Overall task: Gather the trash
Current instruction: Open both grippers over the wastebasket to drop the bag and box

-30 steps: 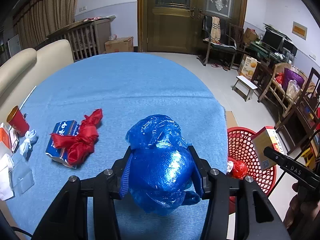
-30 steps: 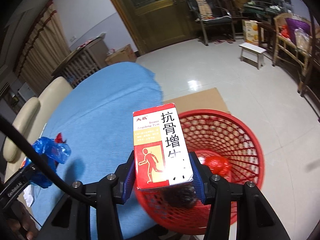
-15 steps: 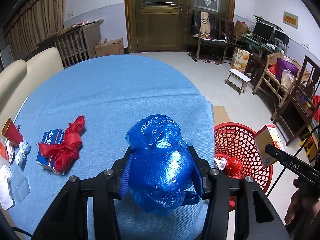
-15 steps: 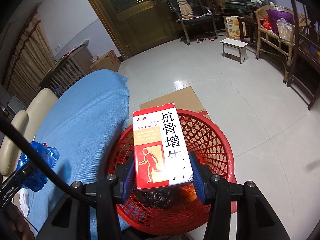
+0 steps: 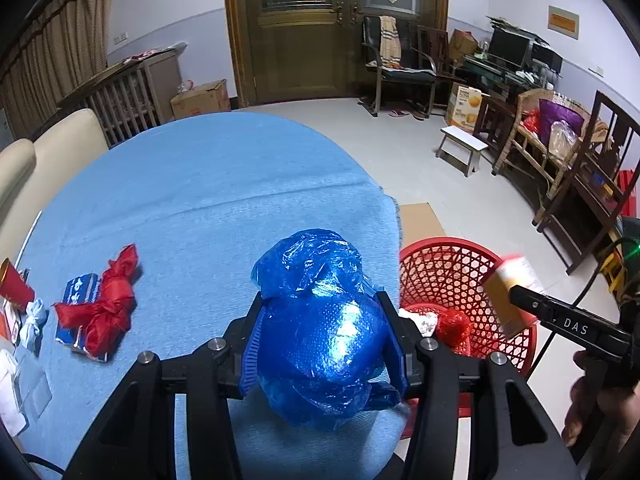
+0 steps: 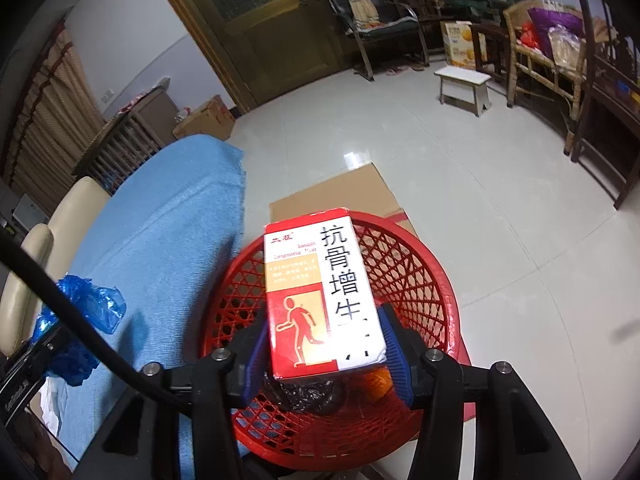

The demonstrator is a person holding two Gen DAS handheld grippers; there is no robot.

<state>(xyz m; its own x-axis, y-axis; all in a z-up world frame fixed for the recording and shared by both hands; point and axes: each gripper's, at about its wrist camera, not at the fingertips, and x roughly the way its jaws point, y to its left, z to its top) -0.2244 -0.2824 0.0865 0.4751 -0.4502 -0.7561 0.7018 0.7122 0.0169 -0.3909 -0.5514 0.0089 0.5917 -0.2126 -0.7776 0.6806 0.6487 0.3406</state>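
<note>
The left gripper (image 5: 322, 334) is clamped on a crumpled blue plastic bag (image 5: 320, 332), its blue pads pressed against both sides of the bundle, and holds it above the near right part of a table covered with a blue cloth (image 5: 208, 200). On the cloth to the left lie a red bag knotted around a small blue packet (image 5: 102, 308), and at the far left edge a red paper cup (image 5: 14, 284) with some pale wrappers near it. Just beyond the right edge of the table a red mesh basket (image 5: 452, 264) stands on the floor, with a red ball of wrapping (image 5: 452, 324) and white scraps inside. The right gripper (image 6: 324, 348) is closed on a red and white medicine box (image 6: 320, 292), gripping its near end so that the box points away over the basket (image 6: 416, 280); dark plastic and something orange lie in the basket below it. A flat piece of cardboard (image 6: 332, 192) lies on the tiled floor just behind the basket. A wooden door, chairs and a small white stool stand across the room.
</note>
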